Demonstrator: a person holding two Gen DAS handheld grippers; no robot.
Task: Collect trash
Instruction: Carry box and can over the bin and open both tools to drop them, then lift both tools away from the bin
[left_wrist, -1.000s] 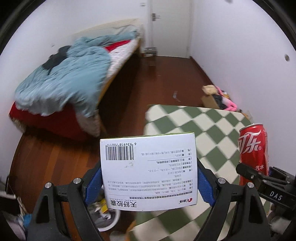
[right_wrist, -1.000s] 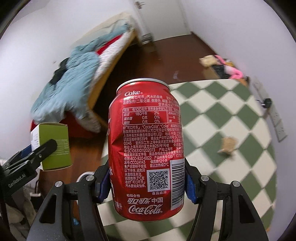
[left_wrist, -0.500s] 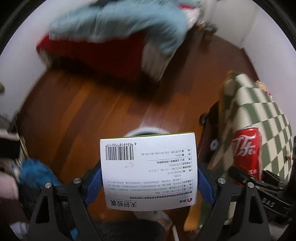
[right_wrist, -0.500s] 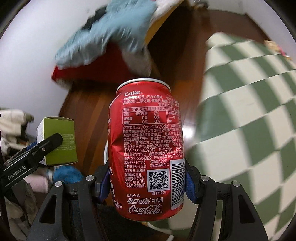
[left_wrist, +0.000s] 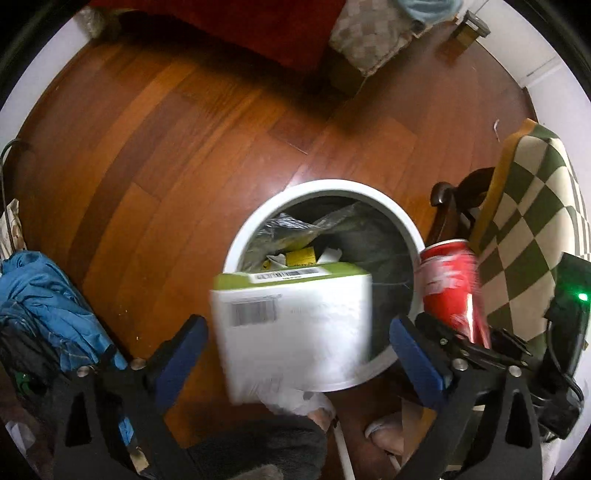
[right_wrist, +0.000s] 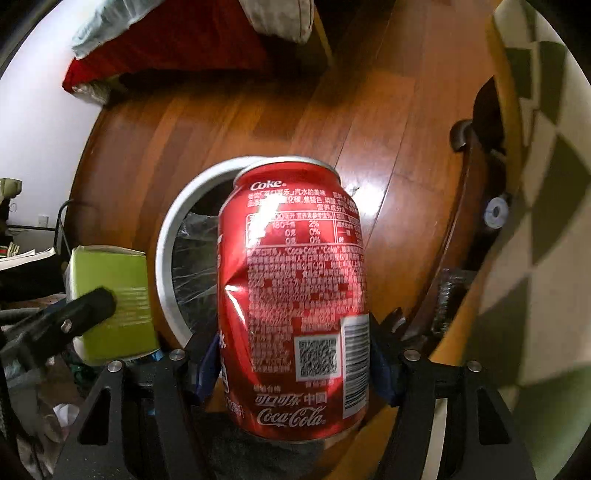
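We are holding both pieces of trash over the white bin (left_wrist: 400, 218), which is standing on the wooden floor (left_wrist: 166, 140) beside the checked worktop (left_wrist: 535, 221), so that each piece can fall straight onto the litter and dark liner already inside it. Our left tool (left_wrist: 297, 354) is pointing down at the near rim of the bin, and its jaws have just been opening: the blue pads (left_wrist: 181, 354) are now standing clear on either side of the white and green box (left_wrist: 295, 325), which is blurred between them and, we judge, dropping toward the bin. Our right tool (right_wrist: 291, 365) is sitting just beside the bin on the worktop side, gripping the dented red can (right_wrist: 295, 295) upright by its lower half, both pads pressing its sides; the can is hanging over the far rim. We judge the can is being kept back until the box has gone in.
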